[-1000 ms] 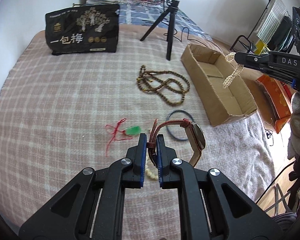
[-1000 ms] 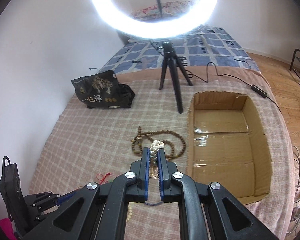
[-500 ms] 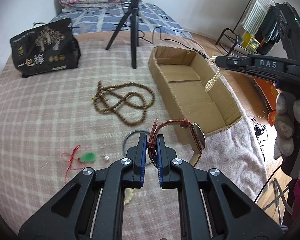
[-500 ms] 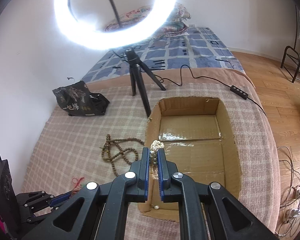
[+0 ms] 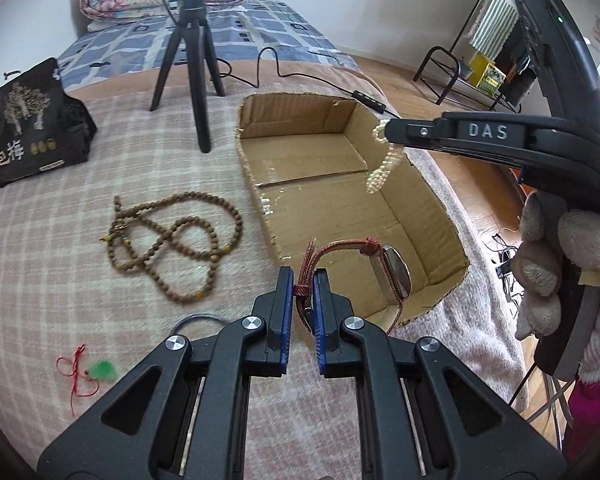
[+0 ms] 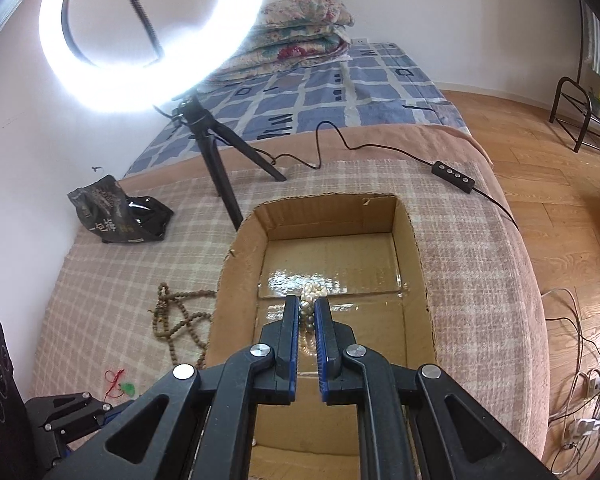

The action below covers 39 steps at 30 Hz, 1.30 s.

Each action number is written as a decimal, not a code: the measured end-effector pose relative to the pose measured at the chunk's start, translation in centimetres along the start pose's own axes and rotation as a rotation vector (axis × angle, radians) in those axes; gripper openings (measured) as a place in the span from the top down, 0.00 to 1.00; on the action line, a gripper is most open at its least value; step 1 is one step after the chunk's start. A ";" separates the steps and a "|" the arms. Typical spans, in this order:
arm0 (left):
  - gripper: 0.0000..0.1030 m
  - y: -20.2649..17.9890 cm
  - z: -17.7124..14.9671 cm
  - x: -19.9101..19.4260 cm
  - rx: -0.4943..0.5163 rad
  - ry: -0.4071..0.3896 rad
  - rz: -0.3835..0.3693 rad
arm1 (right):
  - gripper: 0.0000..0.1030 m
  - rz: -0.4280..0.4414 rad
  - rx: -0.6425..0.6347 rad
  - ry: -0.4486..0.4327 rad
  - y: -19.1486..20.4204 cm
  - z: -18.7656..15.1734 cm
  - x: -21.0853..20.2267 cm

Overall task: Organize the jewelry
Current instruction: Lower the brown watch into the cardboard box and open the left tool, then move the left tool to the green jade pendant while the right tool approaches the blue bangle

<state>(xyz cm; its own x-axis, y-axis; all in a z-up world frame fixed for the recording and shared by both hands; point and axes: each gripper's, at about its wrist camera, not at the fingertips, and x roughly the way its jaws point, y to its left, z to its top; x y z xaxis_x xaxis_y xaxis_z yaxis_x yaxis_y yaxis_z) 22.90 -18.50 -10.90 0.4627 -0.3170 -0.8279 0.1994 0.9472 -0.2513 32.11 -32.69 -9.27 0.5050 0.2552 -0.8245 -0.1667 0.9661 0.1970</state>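
My left tongs (image 5: pixel 303 280) clamp watch (image 5: pixel 394 270); right tongs (image 6: pixel 307 314) pinch pearl strand (image 6: pixel 310 300) over cardboard box (image 6: pixel 412 276).

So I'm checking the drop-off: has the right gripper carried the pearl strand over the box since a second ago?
Yes. The right gripper moved rightward from above the wooden bead necklace to over the cardboard box, pearl strand clamped.
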 end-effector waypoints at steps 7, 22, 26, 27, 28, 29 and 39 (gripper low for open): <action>0.92 -1.1 0.5 1.4 0.015 0.011 -0.011 | 0.95 0.005 0.017 0.001 -0.9 0.4 1.3; 0.56 -1.3 0.1 0.0 0.021 -0.022 -0.020 | 0.47 -0.031 0.043 -0.050 -1.0 0.3 0.1; 0.56 -1.1 -0.4 -0.7 0.018 -0.023 -0.017 | 0.44 -0.036 0.043 -0.055 -0.5 0.1 -0.7; 0.56 -1.1 -0.5 -1.0 0.018 -0.024 -0.018 | 0.42 -0.037 0.044 -0.056 -0.4 0.0 -1.0; 0.56 -1.1 -0.6 -1.3 0.018 -0.026 -0.017 | 0.42 -0.037 0.045 -0.058 -0.3 -0.1 -1.2; 0.56 -1.1 -0.9 -1.7 0.018 -0.030 -0.017 | 0.42 -0.038 0.046 -0.061 -0.2 -0.2 -1.5; 0.56 -0.8 -2.3 -5.5 0.012 -0.067 -0.011 | 0.38 -0.065 0.032 -0.093 1.5 -1.3 -5.5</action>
<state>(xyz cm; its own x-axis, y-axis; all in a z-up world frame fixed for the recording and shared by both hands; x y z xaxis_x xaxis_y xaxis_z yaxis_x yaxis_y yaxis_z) 18.19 -17.40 -7.28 0.5169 -0.3306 -0.7896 0.2152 0.9430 -0.2540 27.97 -32.70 -5.16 0.5904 0.1931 -0.7837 -0.1045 0.9811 0.1631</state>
